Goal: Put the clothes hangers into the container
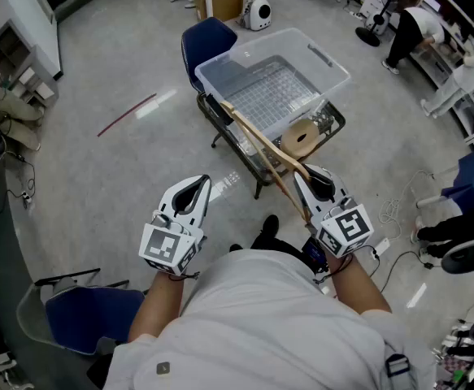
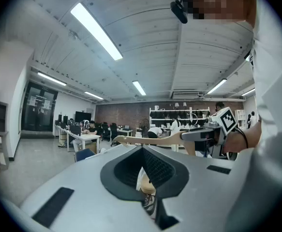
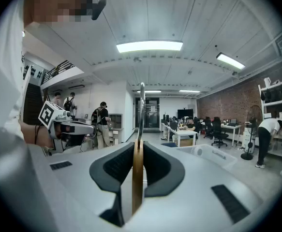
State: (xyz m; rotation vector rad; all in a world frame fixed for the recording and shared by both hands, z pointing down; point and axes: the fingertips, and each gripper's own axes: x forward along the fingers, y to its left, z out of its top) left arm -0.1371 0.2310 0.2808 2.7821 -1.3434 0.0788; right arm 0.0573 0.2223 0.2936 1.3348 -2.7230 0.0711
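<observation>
In the head view my right gripper (image 1: 297,175) is shut on a wooden clothes hanger (image 1: 257,140), which slants up and left over the near edge of the clear plastic container (image 1: 334,67). The right gripper view shows the hanger (image 3: 137,178) edge-on, clamped between the pads of that gripper (image 3: 138,146), its metal hook (image 3: 141,105) rising ahead. My left gripper (image 1: 206,179) hangs to the left, level, apart from the hanger, shut with nothing in it. From the left gripper (image 2: 141,149) the hanger (image 2: 150,140) runs across just beyond the jaws.
The container rests on a low wire cart (image 1: 245,149) beside a tan tape roll (image 1: 300,139). A blue chair (image 1: 206,39) stands behind it, and another (image 1: 90,315) sits at the lower left. People work at desks and shelves at the far right (image 1: 411,23).
</observation>
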